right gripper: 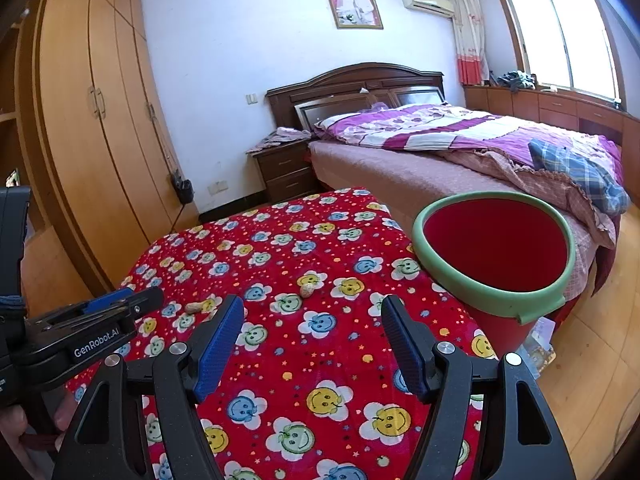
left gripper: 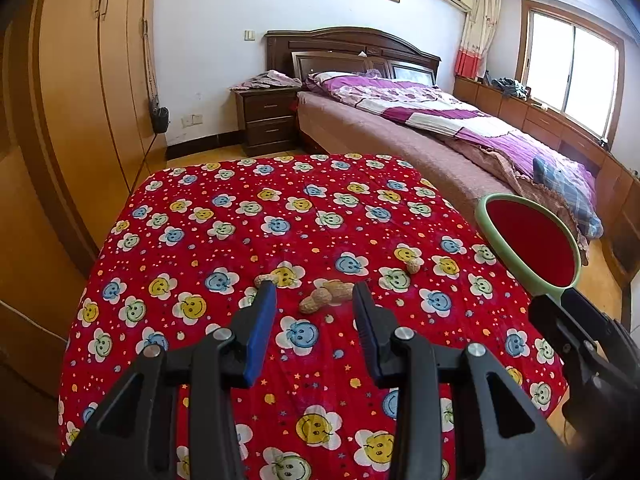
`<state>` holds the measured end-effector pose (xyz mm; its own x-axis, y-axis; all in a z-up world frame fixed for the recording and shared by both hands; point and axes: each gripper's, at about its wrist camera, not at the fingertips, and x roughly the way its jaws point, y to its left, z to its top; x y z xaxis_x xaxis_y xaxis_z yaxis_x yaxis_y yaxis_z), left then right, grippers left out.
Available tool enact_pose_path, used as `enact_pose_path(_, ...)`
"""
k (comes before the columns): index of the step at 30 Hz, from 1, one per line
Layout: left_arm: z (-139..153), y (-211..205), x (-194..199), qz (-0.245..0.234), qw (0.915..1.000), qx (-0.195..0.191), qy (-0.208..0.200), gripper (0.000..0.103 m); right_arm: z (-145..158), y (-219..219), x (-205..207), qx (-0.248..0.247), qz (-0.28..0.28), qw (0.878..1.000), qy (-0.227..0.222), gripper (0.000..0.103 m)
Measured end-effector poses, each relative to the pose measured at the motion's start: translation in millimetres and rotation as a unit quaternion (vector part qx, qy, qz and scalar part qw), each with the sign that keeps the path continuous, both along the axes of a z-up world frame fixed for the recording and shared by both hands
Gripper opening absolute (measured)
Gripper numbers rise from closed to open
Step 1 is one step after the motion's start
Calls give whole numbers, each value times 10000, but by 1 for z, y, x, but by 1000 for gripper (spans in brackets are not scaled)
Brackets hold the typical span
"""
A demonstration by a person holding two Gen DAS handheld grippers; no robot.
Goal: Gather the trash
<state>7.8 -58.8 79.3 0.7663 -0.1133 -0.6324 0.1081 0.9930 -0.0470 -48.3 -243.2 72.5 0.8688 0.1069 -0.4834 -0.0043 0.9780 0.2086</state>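
Left tongs [left gripper: 314, 300] gaping over peanuts [left gripper: 326, 298]; bucket [right gripper: 494, 256] interior right-view only

The red flowered cloth [left gripper: 224, 240] lies flat and bare toward 12 o'clock and 10 o'clock, giving free passage low across it. Ahead of the left gripper [left gripper: 314, 294], 2 peanut shells [left gripper: 326, 298] sit between its spread fingers, another shell [left gripper: 266, 279] at 11 o'clock. The red bucket [right gripper: 496, 264] stands at 2 o'clock, blocking the cloth's right edge. The bed [right gripper: 400, 176] blocks behind it.
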Motion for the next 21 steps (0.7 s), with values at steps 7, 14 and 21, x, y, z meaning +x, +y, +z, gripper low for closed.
enact_pose_path(7, 1, 1, -1, 30, 10000, -8, -26, 39, -1, 0, 0, 15, -9, 10000, 47, 72)
enact_pose_path(14, 2, 2, -1, 37, 10000, -13, -36, 39, -2, -1, 2, 40, -16, 10000, 81, 72)
enact_pose_path(21, 3, 2, -1, 50, 10000, -24, -41, 39, -3, -2, 1, 49, -14, 9999, 94, 72)
